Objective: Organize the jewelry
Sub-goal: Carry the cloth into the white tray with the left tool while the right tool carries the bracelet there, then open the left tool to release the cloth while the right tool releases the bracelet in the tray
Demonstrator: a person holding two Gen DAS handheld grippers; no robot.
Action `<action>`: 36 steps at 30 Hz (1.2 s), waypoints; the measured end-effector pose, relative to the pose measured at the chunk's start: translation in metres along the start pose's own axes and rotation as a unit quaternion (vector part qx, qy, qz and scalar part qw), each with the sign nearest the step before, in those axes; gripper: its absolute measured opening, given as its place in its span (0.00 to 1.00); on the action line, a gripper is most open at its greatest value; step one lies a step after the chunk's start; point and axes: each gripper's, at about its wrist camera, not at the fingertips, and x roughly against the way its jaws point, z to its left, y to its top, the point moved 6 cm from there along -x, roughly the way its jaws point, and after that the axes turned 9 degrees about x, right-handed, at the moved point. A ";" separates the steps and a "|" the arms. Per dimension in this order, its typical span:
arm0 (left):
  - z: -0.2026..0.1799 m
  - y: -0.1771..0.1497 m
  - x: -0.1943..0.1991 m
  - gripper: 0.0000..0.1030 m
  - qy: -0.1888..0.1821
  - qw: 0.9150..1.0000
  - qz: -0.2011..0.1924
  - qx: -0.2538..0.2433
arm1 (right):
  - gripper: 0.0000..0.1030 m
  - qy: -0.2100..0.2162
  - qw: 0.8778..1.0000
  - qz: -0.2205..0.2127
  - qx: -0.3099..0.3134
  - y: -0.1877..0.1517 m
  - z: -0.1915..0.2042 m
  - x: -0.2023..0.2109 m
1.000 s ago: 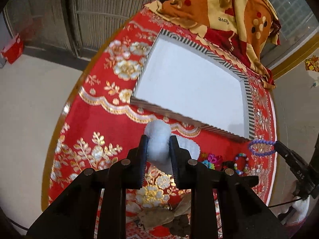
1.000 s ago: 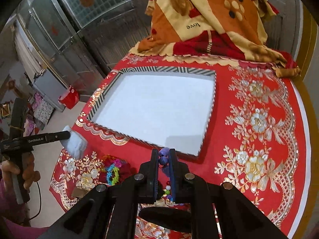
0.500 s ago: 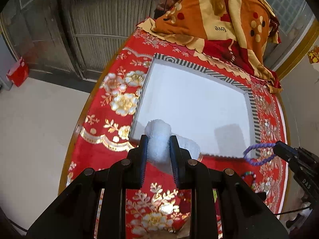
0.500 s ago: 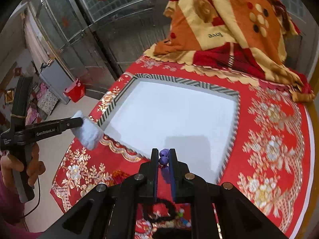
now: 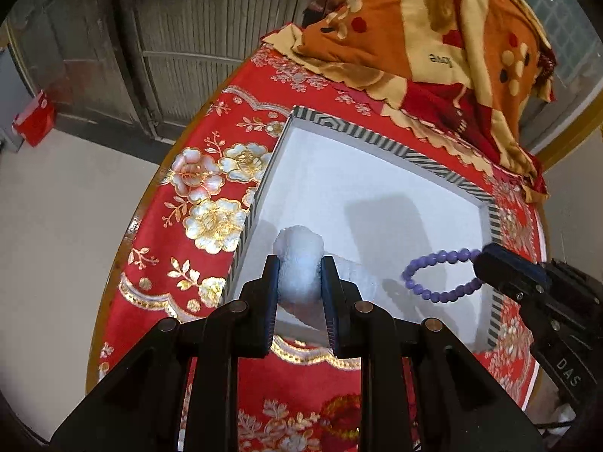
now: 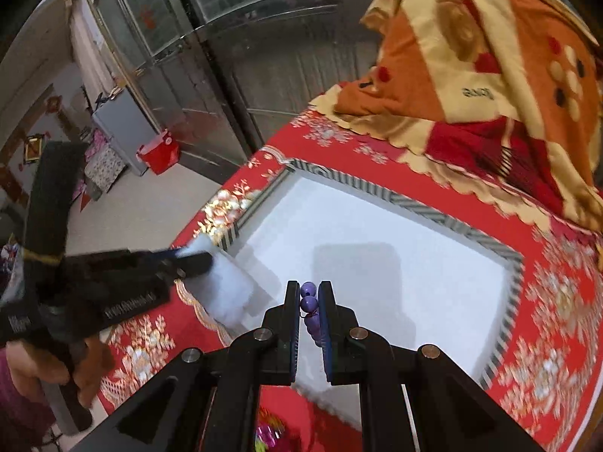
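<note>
The bench (image 5: 196, 233), under its red floral cloth, has slid back beneath both cameras, and the white tray (image 5: 350, 133) with the striped rim now fills the middle of each view — a second ago it lay well ahead, past the near rim. Both tools have come in over the tray's floor, which looks bare so far. The left tool (image 5: 299, 282) stays clamped, at a modest opening, on a white fluffy roll (image 5: 299, 260), now hanging over the tray's near-left corner. The right tool (image 6: 309, 301) is almost fully closed on a purple bead bracelet (image 5: 439, 275), whose loop dangles free above the tray's near-right part. Both pieces look ready to be lowered and released — carrying seems done, placing not yet begun.
</note>
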 end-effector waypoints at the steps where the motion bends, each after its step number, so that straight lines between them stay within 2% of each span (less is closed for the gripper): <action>1: 0.002 0.001 -0.003 0.20 0.004 1.000 0.001 0.002 | 0.09 0.005 1.000 0.002 0.005 0.006 0.003 -0.008; 11: 0.024 -0.005 -0.029 0.20 0.028 0.999 0.029 0.025 | 0.09 0.049 0.998 0.019 0.040 0.044 0.028 -0.059; 16: 0.030 -0.007 -0.034 0.20 0.033 0.998 0.031 0.035 | 0.09 0.088 0.995 0.028 0.047 0.059 0.037 -0.087; 20: 0.031 -0.007 -0.038 0.20 0.039 0.998 0.032 0.038 | 0.09 0.093 0.994 0.043 0.046 0.066 0.031 -0.114; 27: 0.028 -0.004 -0.049 0.20 0.049 0.998 0.029 0.039 | 0.09 0.073 0.995 0.070 0.013 0.067 -0.003 -0.158; 32: 0.024 -0.001 -0.049 0.20 0.053 0.998 0.023 0.031 | 0.09 0.083 0.995 0.061 -0.017 0.065 -0.009 -0.171; 36: 0.022 0.000 -0.043 0.31 0.044 0.998 0.011 0.034 | 0.09 0.085 0.994 0.052 -0.033 0.064 -0.014 -0.172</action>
